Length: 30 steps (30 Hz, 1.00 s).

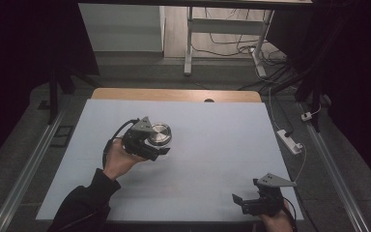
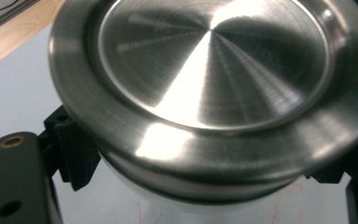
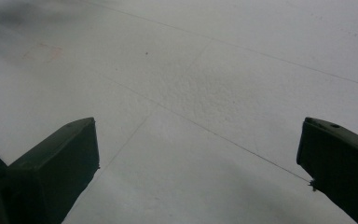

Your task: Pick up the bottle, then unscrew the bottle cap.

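Left tool [image 1: 154, 140] clamped on a round brushed-steel container [image 1: 159, 134], one jaw on each side of its body just under the lid rim. In the left gripper view the steel lid [image 2: 214, 65] sits right above the jaws: flat recessed centre, raised outer rim, seated on the container. A pale band of the body shows below the rim. Lid is on, so contents can't be seen. Whether the container rests on the desk [image 1: 212, 159] or is lifted slightly off it can't be told from the high view.

The person's left hand [image 1: 118, 159] grips the left tool from behind, dark sleeve [image 1: 84, 203] coming up from the lower left. The tool's black cable [image 1: 110, 142] loops out to its left side. Grey three-cornered plate on top of the tool, just beside the lid.

Right tool [image 1: 246, 200] is well apart from the container, down at the near right corner of the desk, held low over the surface. Jaws wide, nothing between them; the right gripper view has bare pale desk surface [image 3: 191, 107] with faint seam lines between the two black jaws.

Desk covered by a pale sheet, with a wood strip [image 1: 174, 94] along the far edge beyond the left tool. White power strip [image 1: 290, 141] on the floor off the desk's right side, beyond the right tool.
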Available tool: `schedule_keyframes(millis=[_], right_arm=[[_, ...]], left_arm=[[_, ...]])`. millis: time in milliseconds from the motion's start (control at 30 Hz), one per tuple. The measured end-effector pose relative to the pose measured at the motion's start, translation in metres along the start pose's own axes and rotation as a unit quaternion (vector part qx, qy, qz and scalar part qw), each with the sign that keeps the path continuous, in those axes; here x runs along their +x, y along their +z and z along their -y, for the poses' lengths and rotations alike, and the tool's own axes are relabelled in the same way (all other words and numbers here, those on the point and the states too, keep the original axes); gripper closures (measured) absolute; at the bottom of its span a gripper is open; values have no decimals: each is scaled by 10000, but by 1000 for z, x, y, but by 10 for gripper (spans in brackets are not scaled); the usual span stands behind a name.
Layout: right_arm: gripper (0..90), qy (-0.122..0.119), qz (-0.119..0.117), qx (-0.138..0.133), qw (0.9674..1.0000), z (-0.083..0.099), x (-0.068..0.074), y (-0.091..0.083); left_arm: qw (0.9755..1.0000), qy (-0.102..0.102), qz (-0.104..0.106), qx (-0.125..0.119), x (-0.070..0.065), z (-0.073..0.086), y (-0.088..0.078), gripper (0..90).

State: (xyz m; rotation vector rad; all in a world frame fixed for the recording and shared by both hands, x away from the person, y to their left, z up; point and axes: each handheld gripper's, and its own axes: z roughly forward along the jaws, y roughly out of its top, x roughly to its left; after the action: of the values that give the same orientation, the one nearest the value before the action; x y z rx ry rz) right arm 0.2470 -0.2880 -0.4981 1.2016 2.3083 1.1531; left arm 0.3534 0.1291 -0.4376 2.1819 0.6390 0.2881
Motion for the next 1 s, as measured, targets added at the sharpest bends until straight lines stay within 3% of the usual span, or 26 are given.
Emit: schedule_keyframes(millis=[467, 1000], right_arm=[[0, -30, -11, -13, 10000, 0, 0, 0], [0, -79, -11, -108, 9999, 0, 1, -2]], left_arm=[[9988, 345, 305, 136, -25, -11, 4, 151], [9986, 297, 401, 157, -28, -8, 6, 151]])
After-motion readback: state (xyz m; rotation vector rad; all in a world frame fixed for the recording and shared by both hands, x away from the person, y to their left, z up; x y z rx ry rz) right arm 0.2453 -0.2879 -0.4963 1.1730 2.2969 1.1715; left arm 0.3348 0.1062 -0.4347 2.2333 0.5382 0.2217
